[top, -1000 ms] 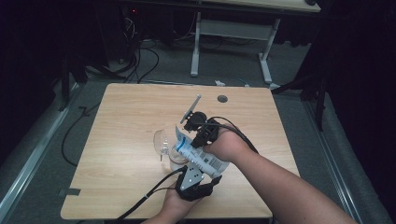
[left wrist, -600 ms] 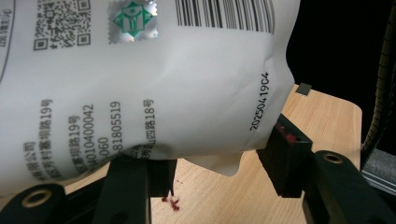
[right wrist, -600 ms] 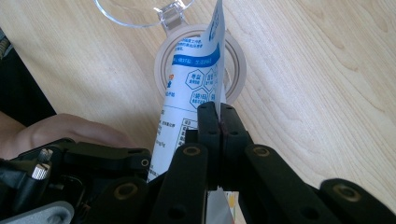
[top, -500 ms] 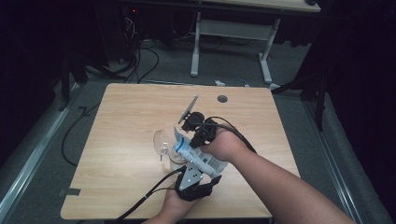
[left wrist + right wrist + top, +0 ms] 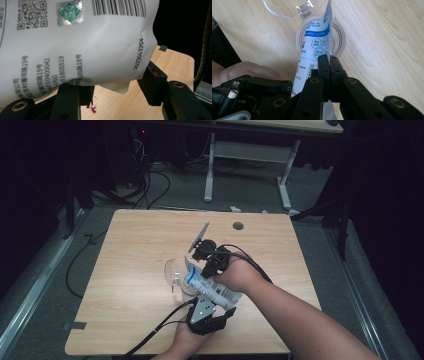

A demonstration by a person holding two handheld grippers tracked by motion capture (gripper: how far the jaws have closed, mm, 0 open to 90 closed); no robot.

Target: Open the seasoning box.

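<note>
We hold a white pouch over a clear jar near the bench middle. Right tongs pinch its top edge shut; left tongs grip its bottom. We think we are pouring; next, tip it toward ten o'clock.

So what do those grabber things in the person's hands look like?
Both are black. The left gripper carries a grey three-cornered plate on top, and a black cable trails from it off the near table edge. The right gripper has a looping black cable too. Up close, the jaws are blocky black bars joined by brass-ringed pivot holes. The person's forearms are bare, no sleeves.
</note>
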